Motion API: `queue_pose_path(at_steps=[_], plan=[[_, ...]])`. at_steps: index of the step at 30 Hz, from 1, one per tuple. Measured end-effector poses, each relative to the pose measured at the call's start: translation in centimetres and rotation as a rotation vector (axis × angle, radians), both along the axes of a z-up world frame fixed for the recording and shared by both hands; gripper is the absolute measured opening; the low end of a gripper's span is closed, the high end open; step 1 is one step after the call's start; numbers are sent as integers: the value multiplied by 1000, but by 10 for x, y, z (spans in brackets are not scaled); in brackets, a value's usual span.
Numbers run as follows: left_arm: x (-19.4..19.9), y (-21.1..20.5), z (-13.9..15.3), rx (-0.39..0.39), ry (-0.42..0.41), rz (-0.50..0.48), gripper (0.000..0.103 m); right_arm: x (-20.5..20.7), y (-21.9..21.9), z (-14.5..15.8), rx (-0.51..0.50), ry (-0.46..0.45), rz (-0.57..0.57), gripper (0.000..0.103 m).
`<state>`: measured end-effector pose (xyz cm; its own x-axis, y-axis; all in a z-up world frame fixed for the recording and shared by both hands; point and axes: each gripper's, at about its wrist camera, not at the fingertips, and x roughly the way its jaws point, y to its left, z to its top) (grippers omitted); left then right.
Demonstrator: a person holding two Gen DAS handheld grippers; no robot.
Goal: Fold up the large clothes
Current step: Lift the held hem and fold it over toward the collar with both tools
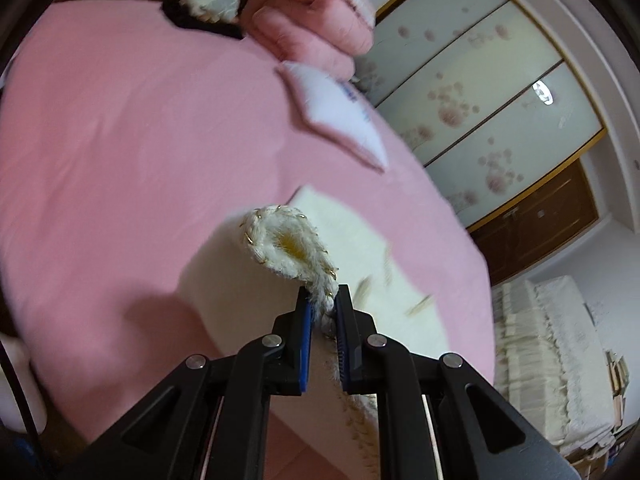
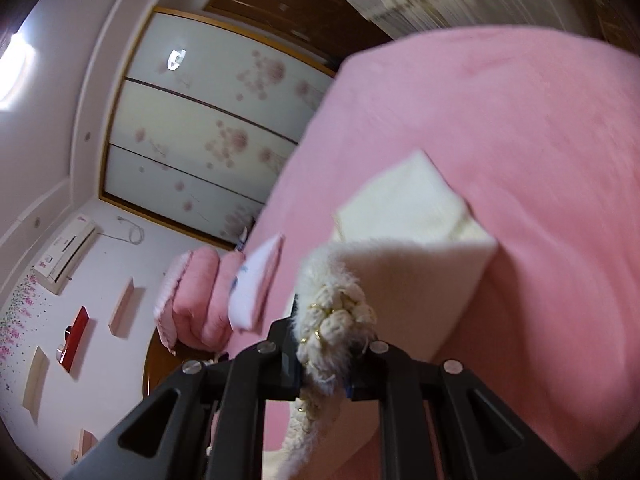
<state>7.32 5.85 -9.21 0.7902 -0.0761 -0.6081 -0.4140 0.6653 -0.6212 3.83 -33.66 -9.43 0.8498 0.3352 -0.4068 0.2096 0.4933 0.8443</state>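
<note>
A cream garment (image 1: 224, 276) with a thick braided, gold-flecked trim (image 1: 280, 240) hangs lifted above the pink bed (image 1: 120, 140). My left gripper (image 1: 323, 292) is shut on that trim, the blue pads pinching the braid. In the right wrist view the same cream garment (image 2: 408, 216) trails down onto the pink bed (image 2: 520, 140). My right gripper (image 2: 332, 316) is shut on its fluffy braided trim (image 2: 336, 320), which bunches over the fingertips and hides them. Both views are blurred by motion.
A folded pink quilt (image 1: 312, 24), a white pillow (image 1: 340, 116) and a black-and-cream garment (image 1: 204, 8) lie at the bed's far end. Floral sliding wardrobe doors (image 1: 480, 100) stand beside the bed, with white-covered furniture (image 1: 552, 360) lower right. Wall shelves and an air conditioner (image 2: 68, 256) show at left.
</note>
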Motion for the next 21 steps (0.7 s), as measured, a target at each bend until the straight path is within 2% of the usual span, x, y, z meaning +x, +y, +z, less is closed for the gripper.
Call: queue_pose_path(at_steps=[3,8,16,21], plan=[[36,0,19,-4,-52,-25,8,28,-7,13,-11,-32,-11,13],[104,-13,36,37,-80,-74,8,72,-16,21,-27,-29,-64,13],[201,-20,25,33,-73,-137,8,132,-16,17,-111,-26,-116,13],[245,-18,22,31,-99,-144,8,168,-24,10,-157,-3,-132,13]])
